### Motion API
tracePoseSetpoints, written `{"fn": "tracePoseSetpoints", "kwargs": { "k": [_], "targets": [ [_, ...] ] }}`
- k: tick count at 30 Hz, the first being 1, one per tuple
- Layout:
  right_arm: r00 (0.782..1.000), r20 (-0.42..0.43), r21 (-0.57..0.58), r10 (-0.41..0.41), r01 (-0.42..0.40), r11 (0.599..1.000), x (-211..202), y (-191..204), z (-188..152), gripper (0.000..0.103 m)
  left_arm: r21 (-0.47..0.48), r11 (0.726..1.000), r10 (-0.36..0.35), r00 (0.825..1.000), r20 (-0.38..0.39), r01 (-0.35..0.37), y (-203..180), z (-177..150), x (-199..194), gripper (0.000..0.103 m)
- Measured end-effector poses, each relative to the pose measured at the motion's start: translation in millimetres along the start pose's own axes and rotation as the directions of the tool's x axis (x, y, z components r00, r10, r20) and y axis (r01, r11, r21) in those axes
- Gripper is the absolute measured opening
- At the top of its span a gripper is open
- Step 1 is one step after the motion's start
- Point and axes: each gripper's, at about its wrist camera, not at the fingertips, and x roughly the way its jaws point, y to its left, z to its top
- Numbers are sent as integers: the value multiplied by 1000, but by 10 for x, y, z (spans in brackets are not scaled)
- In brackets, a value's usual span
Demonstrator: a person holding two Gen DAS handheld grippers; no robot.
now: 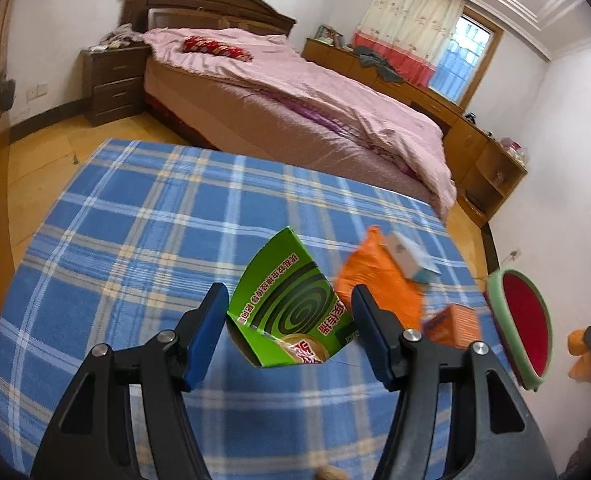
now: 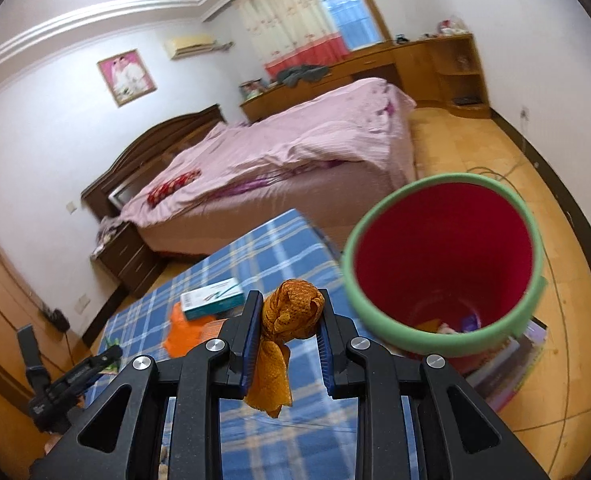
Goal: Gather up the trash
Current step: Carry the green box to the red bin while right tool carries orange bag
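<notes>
A green mosquito-coil box (image 1: 291, 304) lies on the blue plaid table (image 1: 135, 240), between the open fingers of my left gripper (image 1: 289, 316); the pads stand apart from it. An orange bag (image 1: 379, 280), a white-teal box (image 1: 411, 260) and an orange box (image 1: 455, 324) lie to its right. My right gripper (image 2: 289, 312) is shut on a crumpled orange peel-like scrap (image 2: 291, 316), held left of the red bin with a green rim (image 2: 443, 264). The bin holds some trash at its bottom. It also shows in the left wrist view (image 1: 523, 324).
The white-teal box (image 2: 211, 298) and orange bag (image 2: 183, 332) also show in the right wrist view, with the left gripper (image 2: 75, 380) at lower left. A pink bed (image 1: 295, 96) stands beyond the table. Books (image 2: 507, 376) lie under the bin.
</notes>
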Motion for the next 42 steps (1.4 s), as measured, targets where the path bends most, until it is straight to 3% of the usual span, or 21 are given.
{"fn": "tracePoseSetpoints", "kwargs": {
  "k": [18, 30, 42],
  "targets": [
    [996, 88, 174, -24, 9, 985, -501, -945, 50, 25, 173, 973, -146, 988, -52, 153, -1306, -91, -228, 64],
    [991, 116, 264, -70, 37, 964, -679, -1466, 48, 25, 307, 912, -233, 959, -159, 272, -2304, -297, 91, 64],
    [990, 102, 309, -100, 64, 949, -595, -1801, 60, 25, 385, 856, -262, 931, -254, 346, -3035, -517, 594, 64]
  ]
}}
